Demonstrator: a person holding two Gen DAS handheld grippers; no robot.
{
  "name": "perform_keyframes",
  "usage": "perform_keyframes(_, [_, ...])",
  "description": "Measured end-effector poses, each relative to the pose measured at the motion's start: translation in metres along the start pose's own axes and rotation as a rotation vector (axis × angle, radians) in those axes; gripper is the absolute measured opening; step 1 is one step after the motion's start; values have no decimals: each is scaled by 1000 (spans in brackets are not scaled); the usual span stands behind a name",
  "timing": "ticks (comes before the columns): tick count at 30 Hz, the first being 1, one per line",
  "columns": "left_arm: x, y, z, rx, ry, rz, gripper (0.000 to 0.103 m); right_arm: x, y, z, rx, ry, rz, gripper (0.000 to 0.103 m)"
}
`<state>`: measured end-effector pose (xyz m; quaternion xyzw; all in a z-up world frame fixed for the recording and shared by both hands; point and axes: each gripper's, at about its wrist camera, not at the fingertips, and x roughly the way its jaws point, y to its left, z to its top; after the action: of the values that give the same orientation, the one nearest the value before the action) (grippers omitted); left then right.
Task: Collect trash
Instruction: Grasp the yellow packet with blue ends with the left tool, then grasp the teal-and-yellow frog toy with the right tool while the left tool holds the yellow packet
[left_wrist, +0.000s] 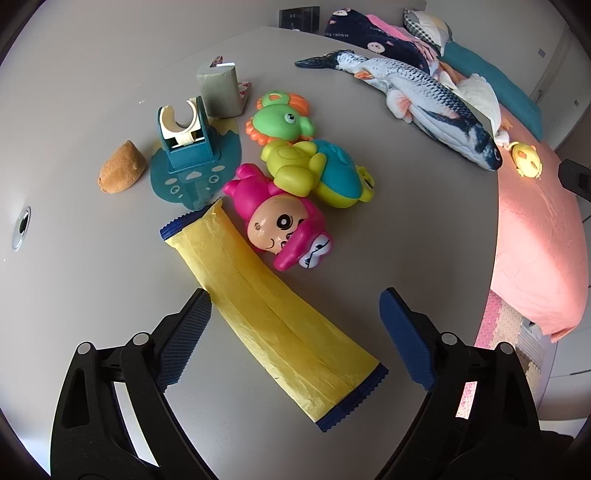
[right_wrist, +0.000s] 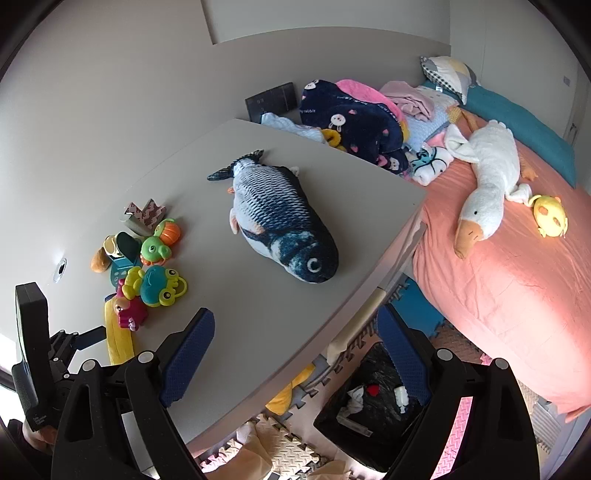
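Observation:
A long yellow wrapper (left_wrist: 273, 314) with blue serrated ends lies flat on the grey table (left_wrist: 92, 266), running diagonally between the fingers of my left gripper (left_wrist: 295, 301). That gripper is open, straddling the wrapper; its left fingertip (left_wrist: 201, 306) sits right at the wrapper's edge and the right one stands apart from it. In the right wrist view the wrapper (right_wrist: 118, 339) shows at the lower left. My right gripper (right_wrist: 295, 315) hangs open and empty over the table's near edge. Below it on the floor stands a black-lined trash bin (right_wrist: 369, 398) with a few scraps inside.
A pink doll toy (left_wrist: 284, 229) touches the wrapper's far side, with frog toys (left_wrist: 317, 173), a teal tape dispenser (left_wrist: 188, 147) and a brown plush (left_wrist: 122, 171) behind. A plush fish (right_wrist: 280, 221) lies mid-table. The pink bed (right_wrist: 498, 295) holds a white goose (right_wrist: 487, 177).

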<state>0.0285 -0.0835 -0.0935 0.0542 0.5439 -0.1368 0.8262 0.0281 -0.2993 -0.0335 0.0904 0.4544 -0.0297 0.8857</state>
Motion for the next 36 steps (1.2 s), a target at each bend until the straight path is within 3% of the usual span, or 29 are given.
perform_keyframes(7, [0,17,0,-18,-9,3,70,14,18,5,-35,18,33,90])
perform_keyframes(9, [-2,21,0,-15,-18,18,55,18,23,6,-44,25,44,90])
perform_keyframes(18, [-11,41,-5,-29,-21,36,28,47,55,6,-101,80,96,90])
perform_keyframes(29, [-35,85,-20,-177,-65,52,18,88,97,-1,-213,168,133,90])
perform_keyframes(36, [-44,93,-26,-188,-72,58,18,110,120,4,-275,187,142,90])
